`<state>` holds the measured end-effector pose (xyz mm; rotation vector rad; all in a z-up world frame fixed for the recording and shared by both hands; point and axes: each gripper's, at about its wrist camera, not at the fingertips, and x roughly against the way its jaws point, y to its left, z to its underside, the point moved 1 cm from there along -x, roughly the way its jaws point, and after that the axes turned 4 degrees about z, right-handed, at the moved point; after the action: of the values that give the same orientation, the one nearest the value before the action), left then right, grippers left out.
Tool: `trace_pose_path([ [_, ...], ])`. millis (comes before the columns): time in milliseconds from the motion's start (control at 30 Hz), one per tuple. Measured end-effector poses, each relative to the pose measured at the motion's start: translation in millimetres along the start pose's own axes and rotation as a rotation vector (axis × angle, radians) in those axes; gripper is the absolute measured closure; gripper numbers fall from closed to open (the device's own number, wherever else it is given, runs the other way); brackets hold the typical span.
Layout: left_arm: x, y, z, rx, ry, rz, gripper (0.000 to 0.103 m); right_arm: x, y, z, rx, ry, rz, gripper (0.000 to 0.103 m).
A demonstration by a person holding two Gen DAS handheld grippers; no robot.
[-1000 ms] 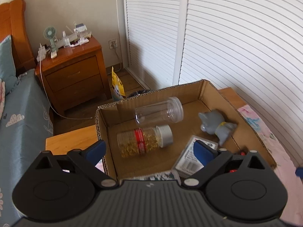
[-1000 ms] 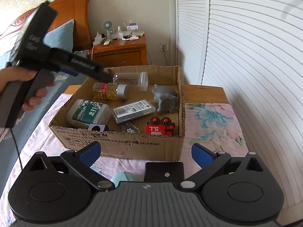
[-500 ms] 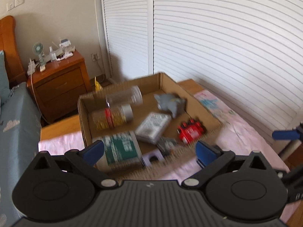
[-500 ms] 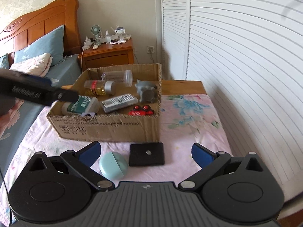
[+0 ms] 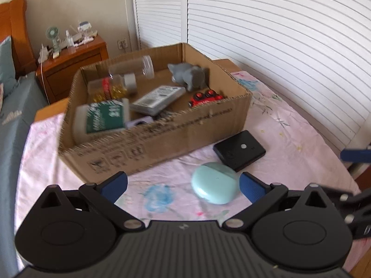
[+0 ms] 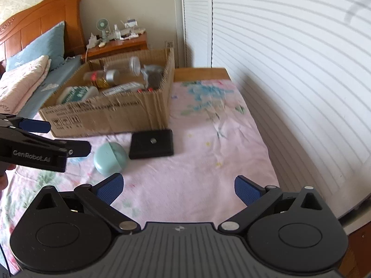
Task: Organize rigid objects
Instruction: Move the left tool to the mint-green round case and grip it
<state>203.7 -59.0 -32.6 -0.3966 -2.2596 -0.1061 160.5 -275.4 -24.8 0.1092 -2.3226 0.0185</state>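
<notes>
A cardboard box (image 5: pixel 162 136) (image 6: pixel 111 115) on a pink floral cloth holds a clear jar, a pill bottle, a grey elephant toy (image 5: pixel 189 76), a green-labelled white bottle (image 5: pixel 102 118), a flat pack and a red toy. In front of it lie a mint-green oval case (image 5: pixel 215 183) (image 6: pixel 110 155) and a black flat box (image 5: pixel 240 150) (image 6: pixel 151 143). My left gripper (image 5: pixel 183 185) is open and empty, the mint case just inside its right finger. My right gripper (image 6: pixel 178 188) is open and empty over bare cloth, right of both items.
A wooden nightstand (image 5: pixel 71 62) with a small fan and clutter stands behind the box. A bed with blue and pink pillows (image 6: pixel 34 51) is on the left. White louvred doors (image 6: pixel 289 58) run along the right. The table edge is near on the right.
My left gripper has pulled back out of the box and lowered toward the mint case. My right gripper has moved back and to the right, away from the box.
</notes>
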Motion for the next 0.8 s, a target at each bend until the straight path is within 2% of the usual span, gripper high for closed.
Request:
trace_pose_path([
  [133,-18.1,-9.1,2.1,0.051,-0.009,-0.014,0.001,-12.4,-8.0,5.0,0.003,0.018,0.022,0.0],
  [367,-46.0,-17.9,2.6,0.102,0.029,-0.035,0.001,-28.2,-19.6,9.4,-0.019,0.053,0.016,0.0],
  [467,-52.8,-19.9,6.0,0.101,0.037,-0.083,0.001,-32.0,-20.6,10.6,-0.021,0.061,0.012,0.0],
  [800,-38.6,-3.5,32.1,0.103,0.046,-0.145,0.001,-39.4,-8.4,15.6,0.026,0.082,0.008,0.0],
])
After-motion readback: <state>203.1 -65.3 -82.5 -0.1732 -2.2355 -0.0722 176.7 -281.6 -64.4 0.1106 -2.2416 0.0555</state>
